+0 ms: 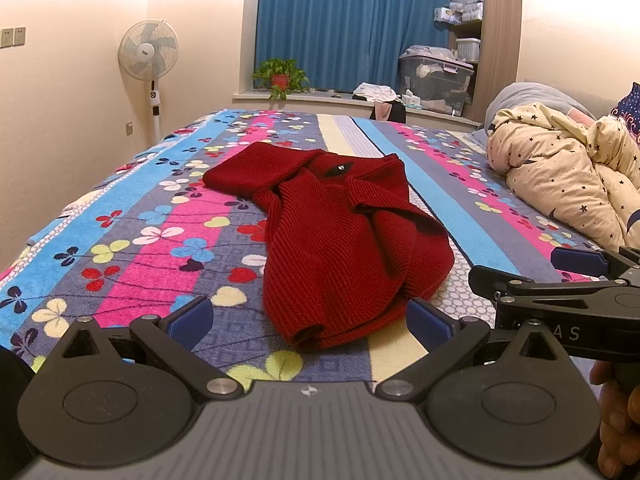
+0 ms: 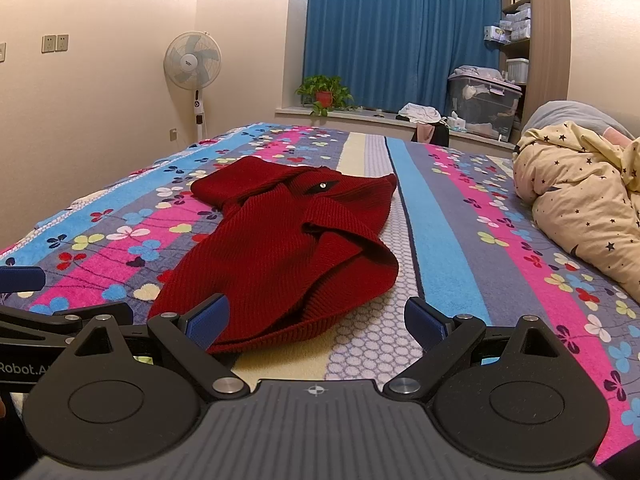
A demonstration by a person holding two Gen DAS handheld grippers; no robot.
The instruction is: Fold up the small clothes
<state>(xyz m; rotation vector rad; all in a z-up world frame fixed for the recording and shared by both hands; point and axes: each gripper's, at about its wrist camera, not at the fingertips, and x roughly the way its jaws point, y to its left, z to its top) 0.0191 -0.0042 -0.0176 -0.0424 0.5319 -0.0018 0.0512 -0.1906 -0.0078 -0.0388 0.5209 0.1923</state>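
Note:
A small dark red knitted sweater (image 1: 336,240) lies partly folded on the flowered bedspread (image 1: 160,236), its collar at the far end and its hem toward me. My left gripper (image 1: 308,320) is open just short of the hem, nothing between its blue pads. In the right wrist view the same sweater (image 2: 276,248) lies ahead and to the left. My right gripper (image 2: 316,320) is open too; its left pad overlaps the hem's right corner in view, and I cannot tell if it touches. The right gripper also shows at the right edge of the left wrist view, held by a hand (image 1: 618,412).
A cream quilt with stars (image 1: 568,168) is heaped along the bed's right side. Beyond the bed stand a white fan (image 1: 149,52), a potted plant (image 1: 280,76) on the window ledge, blue curtains (image 1: 352,20) and a storage bin (image 1: 436,76) by shelves.

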